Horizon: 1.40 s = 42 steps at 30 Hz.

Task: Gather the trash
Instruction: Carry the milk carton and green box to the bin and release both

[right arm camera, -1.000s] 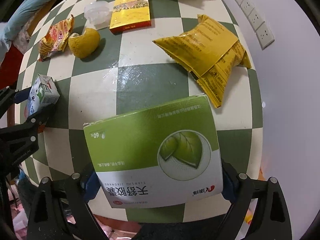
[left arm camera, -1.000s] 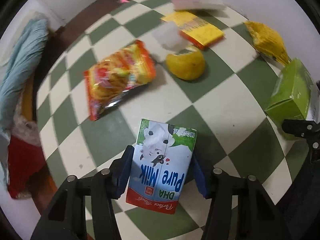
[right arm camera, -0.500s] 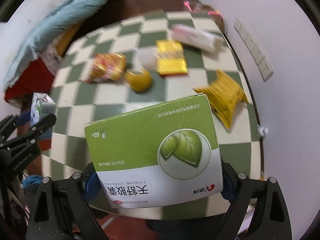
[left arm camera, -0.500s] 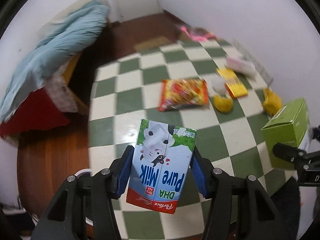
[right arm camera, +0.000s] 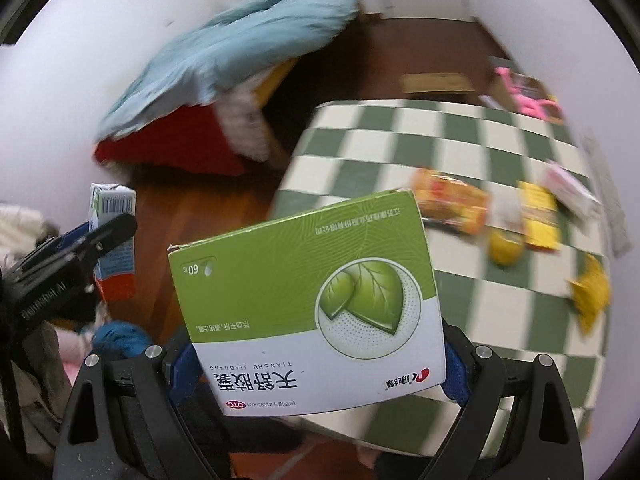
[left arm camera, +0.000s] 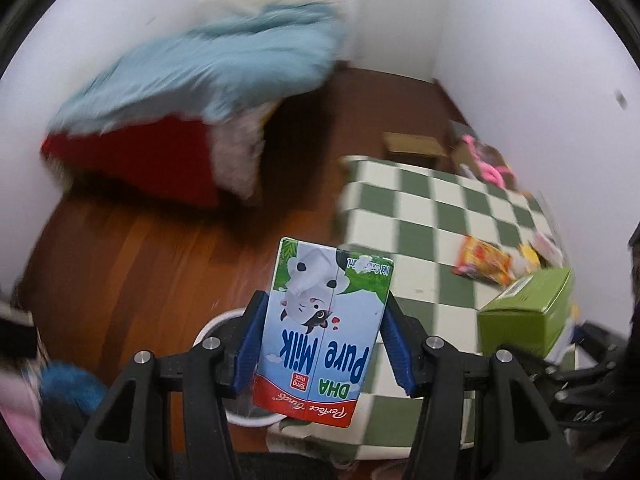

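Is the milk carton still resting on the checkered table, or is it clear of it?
Apart. The left wrist view shows the milk carton clamped in the left gripper with floor and the table far behind it; the right wrist view also shows it off the table's edge.

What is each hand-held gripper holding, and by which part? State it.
The left hand-held gripper clamps the milk carton by its two narrow sides, near the lower half. The right hand-held gripper clamps the green medicine box by its side edges.

The right gripper (right arm camera: pixel 316 364) jaws clamp a green medicine box (right arm camera: pixel 308 280) above the checkered table's (right arm camera: pixel 400 128) edge.
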### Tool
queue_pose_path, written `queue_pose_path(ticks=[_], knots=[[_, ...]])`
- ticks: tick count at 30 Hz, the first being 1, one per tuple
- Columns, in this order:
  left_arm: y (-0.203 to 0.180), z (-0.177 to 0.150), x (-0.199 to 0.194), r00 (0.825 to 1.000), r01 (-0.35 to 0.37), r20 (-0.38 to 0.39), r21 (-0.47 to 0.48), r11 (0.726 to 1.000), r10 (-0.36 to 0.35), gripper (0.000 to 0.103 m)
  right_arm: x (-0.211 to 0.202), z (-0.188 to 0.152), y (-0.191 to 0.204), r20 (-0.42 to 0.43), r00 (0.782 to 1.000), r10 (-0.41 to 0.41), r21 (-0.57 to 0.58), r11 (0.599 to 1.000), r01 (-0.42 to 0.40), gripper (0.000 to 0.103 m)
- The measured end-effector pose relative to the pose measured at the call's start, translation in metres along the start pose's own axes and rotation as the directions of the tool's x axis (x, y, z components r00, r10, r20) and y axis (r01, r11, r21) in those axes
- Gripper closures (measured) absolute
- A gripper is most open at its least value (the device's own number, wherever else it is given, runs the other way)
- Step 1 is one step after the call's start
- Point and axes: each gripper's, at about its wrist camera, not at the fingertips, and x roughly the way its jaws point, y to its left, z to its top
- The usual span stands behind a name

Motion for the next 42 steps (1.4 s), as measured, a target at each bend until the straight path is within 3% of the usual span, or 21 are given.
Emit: queue_pose_path(ticks=[5, 10, 18, 22, 24, 25, 26, 30, 31, 35, 39, 42], knots=[[0.089, -0.017, 0.035, 0.994, 0.001, -0.111, -0.208, 0.978, -0.024, 0.052, 0.072, 0.011, 0.065, -0.102, 0.993, 0.051, -0.099, 0.993, -0.061, 0.009], [0.157, -0.051, 0.095, 0.970, 0.002, -0.222, -0.387, 0.922, -0.096, 0.052, 0.168, 0.019, 0.127, -0.260, 0.965, 0.021, -0.252, 0.964, -0.089, 0.009], [0.202, -0.088, 0.169, 0.934, -0.045, -0.331, -0.485, 0.874, -0.136, 0.050, 0.291, 0.012, 0.177, -0.436, 0.892, -0.116, -0.426, 0.900, -0.091, 0.009], [0.217, -0.097, 0.183, 0.921, -0.049, -0.356, -0.505, 0.862, -0.157, 0.049, 0.324, 0.005, 0.188, -0.483, 0.861, -0.159, -0.462, 0.881, -0.097, 0.009], [0.223, -0.099, 0.185, 0.919, -0.053, -0.361, -0.513, 0.857, -0.160, 0.027, 0.334, 0.002, 0.193, -0.495, 0.849, -0.183, -0.478, 0.873, -0.090, 0.008], [0.226, -0.099, 0.186, 0.919, -0.055, -0.360, -0.521, 0.852, -0.161, 0.004, 0.338, 0.000, 0.192, -0.497, 0.847, -0.189, -0.481, 0.872, -0.087, 0.008], [0.228, -0.098, 0.186, 0.920, -0.055, -0.357, -0.523, 0.850, -0.160, 0.001, 0.339, -0.001, 0.193, -0.499, 0.844, -0.196, -0.484, 0.871, -0.084, 0.008], [0.234, -0.096, 0.176, 0.927, -0.082, -0.354, -0.507, 0.858, -0.120, 0.001, 0.346, -0.006, 0.190, -0.531, 0.821, -0.208, -0.471, 0.878, -0.083, 0.006], [0.235, -0.095, 0.171, 0.931, -0.092, -0.349, -0.500, 0.861, -0.103, 0.001, 0.345, -0.006, 0.190, -0.528, 0.823, -0.209, -0.472, 0.878, -0.079, 0.000], [0.232, -0.094, 0.148, 0.942, -0.167, -0.334, -0.439, 0.883, 0.012, 0.001, 0.335, -0.005, 0.184, -0.523, 0.831, -0.189, -0.438, 0.896, -0.072, 0.000], [0.223, -0.097, 0.127, 0.937, -0.248, -0.325, -0.357, 0.900, 0.129, 0.001, 0.313, -0.005, 0.183, -0.492, 0.848, -0.198, -0.437, 0.899, -0.043, 0.000], [0.213, -0.103, 0.112, 0.932, -0.276, -0.318, -0.319, 0.907, 0.172, 0.001, 0.291, -0.008, 0.183, -0.465, 0.860, -0.212, -0.437, 0.899, -0.015, 0.000]])
